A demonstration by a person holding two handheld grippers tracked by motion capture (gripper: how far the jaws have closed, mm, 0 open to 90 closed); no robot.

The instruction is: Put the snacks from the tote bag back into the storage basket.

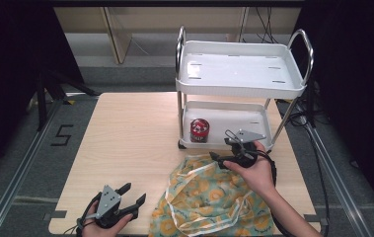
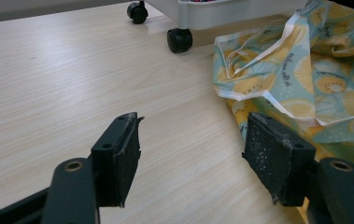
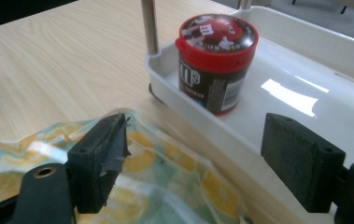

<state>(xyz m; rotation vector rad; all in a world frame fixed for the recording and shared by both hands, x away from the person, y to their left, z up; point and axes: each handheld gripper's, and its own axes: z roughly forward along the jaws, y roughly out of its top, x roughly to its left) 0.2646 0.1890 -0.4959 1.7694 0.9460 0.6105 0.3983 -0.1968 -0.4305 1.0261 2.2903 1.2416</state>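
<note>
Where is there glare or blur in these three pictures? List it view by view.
High view: soft sheen on the cart's top tray, surroundings dark. Right claw view: bright glare patch on the lower tray beside the red candy tub. Left claw view: evenly lit, the open claw slightly soft.

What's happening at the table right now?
A person holds a hand-held gripper in each hand. The right hand-held gripper, jaws open, points at the red-lidded candy tub on the bottom shelf of the small white wheeled cart. The left hand-held gripper rests open on the wooden table, beside the yellow fruit-print cloth bag. Nothing is gripped.
</note>
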